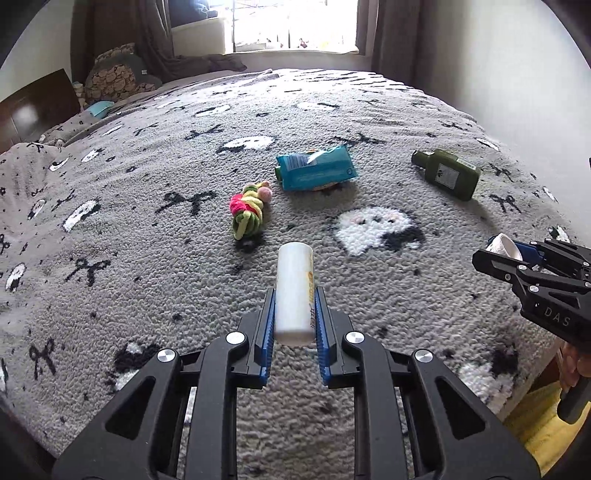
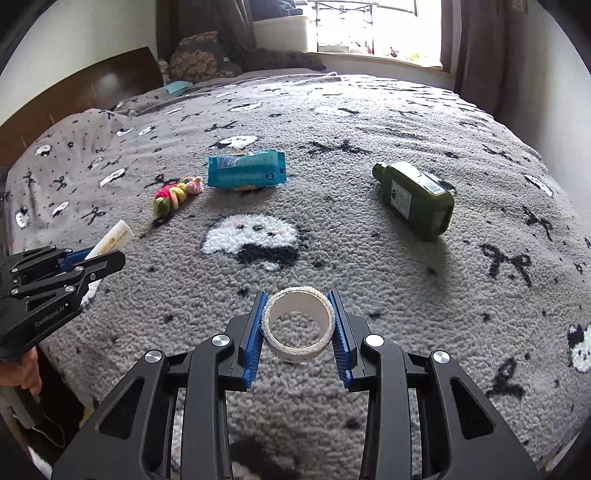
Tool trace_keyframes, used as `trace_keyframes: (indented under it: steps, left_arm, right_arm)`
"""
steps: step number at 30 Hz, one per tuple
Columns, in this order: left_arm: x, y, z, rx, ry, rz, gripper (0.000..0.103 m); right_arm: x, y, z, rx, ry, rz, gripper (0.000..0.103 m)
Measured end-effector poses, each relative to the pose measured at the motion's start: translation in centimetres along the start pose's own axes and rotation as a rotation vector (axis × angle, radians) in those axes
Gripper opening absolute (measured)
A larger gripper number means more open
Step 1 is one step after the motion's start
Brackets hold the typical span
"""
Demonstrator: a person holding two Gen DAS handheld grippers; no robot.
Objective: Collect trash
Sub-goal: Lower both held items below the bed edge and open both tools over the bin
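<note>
Trash lies scattered on a grey fleece blanket (image 1: 147,229) patterned with black bows and white ghost shapes, spread over a bed. At the near left, the left gripper (image 1: 294,314) has its blue-padded fingers (image 1: 266,325) pressed against both sides of a white tube (image 1: 294,291), which points away toward the far side and is lifted clear of the blanket; from the right wrist view the same tube (image 2: 110,238) sticks out of that gripper at the left edge. Beyond it, left of centre, rests a bundle of pink, yellow and green hair ties (image 1: 248,212). Just to its right and a little farther off lies a teal wipes packet (image 1: 316,168), flat on the blanket with its flap partly peeled. At the near centre of the right wrist view, the right gripper (image 2: 298,325) clamps a roll of white tape (image 2: 298,325) between its fingers, the roll's hole facing the camera and its sides touching both blue pads. Far right, well apart from the packet, a green bottle (image 2: 415,199) lies on its side, neck pointing left, label up. A bright window (image 1: 295,22) stands at the far end.
</note>
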State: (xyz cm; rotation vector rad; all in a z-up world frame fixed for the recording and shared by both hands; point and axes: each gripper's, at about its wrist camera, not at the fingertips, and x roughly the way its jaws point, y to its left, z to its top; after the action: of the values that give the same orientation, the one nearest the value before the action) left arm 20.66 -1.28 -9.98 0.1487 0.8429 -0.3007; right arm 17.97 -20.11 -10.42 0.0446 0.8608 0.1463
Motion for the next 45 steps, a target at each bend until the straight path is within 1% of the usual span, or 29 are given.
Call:
trace_keyframes:
  steps: [6, 12, 19, 24, 28, 37, 45]
  left_arm:
    - [-4.1, -1.6, -1.0, 0.001, -0.055, -0.014, 0.018]
    - [-7.2, -3.8, -3.3, 0.033, -0.088, -0.035, 0.018]
    - [-9.3, -5.3, -7.6, 0.033, -0.089, -0.076, 0.018]
    - [-10.4, -6.0, -10.6, 0.038, -0.076, -0.086, 0.018]
    - [-10.4, -6.1, -13.2, 0.034, -0.037, -0.084, 0.018]
    - [-8.3, -6.1, -18.9, 0.008, 0.100, -0.102, 0.018]
    - [-5.6, -5.9, -22.8, -0.015, 0.215, -0.110, 0.018]
  right_arm:
    - [-4.3, 0.1, -1.7, 0.005, -0.048, 0.001, 0.034]
    - [-8.6, 0.4, -4.4, 0.008, -0.103, 0.018, 0.034]
    - [-10.6, 1.5, -8.4, -0.011, -0.105, 0.046, 0.034]
    - [-10.9, 2.6, -11.1, -0.023, -0.083, 0.055, 0.034]
    - [-10.4, 3.2, -13.3, -0.030, -0.044, 0.062, 0.034]
    - [-7.6, 4.4, -18.4, -0.023, 0.090, 0.095, 0.034]
    - [-4.5, 5.4, -20.7, -0.014, 0.205, 0.112, 0.034]
